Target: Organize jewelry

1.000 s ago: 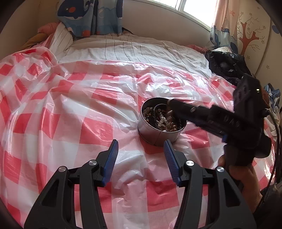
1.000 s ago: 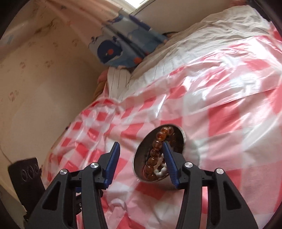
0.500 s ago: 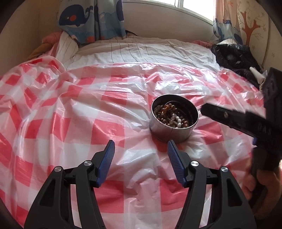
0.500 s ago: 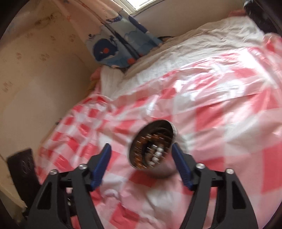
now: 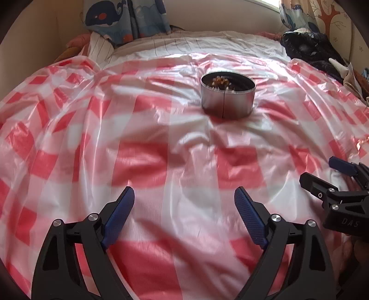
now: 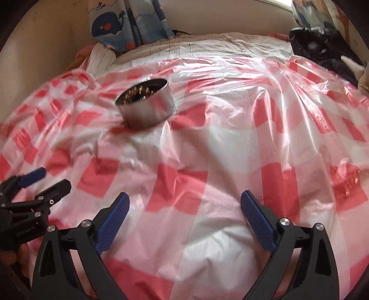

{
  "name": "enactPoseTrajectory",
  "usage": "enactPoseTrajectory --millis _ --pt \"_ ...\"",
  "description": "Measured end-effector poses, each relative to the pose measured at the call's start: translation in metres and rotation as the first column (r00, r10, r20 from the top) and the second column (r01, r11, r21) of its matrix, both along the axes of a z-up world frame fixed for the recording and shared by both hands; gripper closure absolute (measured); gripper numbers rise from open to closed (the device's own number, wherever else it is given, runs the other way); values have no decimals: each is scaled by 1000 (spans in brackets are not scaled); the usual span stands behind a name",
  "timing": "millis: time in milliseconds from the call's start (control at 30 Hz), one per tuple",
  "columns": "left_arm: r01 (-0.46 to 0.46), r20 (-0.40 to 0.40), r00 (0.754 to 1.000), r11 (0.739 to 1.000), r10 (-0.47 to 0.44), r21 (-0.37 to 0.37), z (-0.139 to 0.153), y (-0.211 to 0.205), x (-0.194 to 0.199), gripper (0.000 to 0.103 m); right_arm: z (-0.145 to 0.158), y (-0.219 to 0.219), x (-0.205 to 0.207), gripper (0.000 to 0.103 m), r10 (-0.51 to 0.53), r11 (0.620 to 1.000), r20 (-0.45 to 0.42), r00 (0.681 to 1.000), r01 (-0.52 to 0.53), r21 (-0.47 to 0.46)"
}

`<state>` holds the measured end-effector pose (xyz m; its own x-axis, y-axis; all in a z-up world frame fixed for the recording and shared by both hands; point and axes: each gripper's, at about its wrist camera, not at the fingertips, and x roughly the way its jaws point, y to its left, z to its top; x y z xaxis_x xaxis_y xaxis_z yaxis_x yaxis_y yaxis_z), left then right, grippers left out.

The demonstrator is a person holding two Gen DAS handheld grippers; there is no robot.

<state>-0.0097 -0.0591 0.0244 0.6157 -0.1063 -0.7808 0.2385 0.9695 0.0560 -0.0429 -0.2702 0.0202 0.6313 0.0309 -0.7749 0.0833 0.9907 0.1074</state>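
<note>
On the near left, the left gripper (image 5: 184, 205) hangs with blue-padded jaws spread and empty. Far beyond sits the round silver metal tin (image 5: 227, 98), amber and pearl beads (image 5: 221, 82) inside, on the red-and-white checked plastic sheet (image 5: 143, 129). Near right, the right gripper (image 6: 184, 207) gapes wide, empty.

bed (image 5: 207, 43) fills the room, white striped sheet at its far end | red-and-white checked plastic cover (image 5: 143, 147) spread over it, creased and shiny | whale-print curtain (image 5: 124, 18) at the far left | cream wall (image 5: 34, 34) left | dark clothes heap (image 5: 311, 48) far right | daylight from above right
</note>
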Motion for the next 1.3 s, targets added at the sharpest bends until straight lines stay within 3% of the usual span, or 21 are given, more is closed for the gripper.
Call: enactPoseTrajectory --millis 200,800,1300 --pt "-19 23 1000 1000 19 2 -10 3 -13 11 -9 14 -7 8 0 996 -14 1000 -1 -94" --pt "-29 68 997 999 31 -36 -8 6 -24 8 -4 9 -35 8 -26 999 118 993 30 -33" --pt "-8 69 998 996 14 -88 -8 9 -29 8 -7 14 -31 8 -49 995 93 994 57 -85"
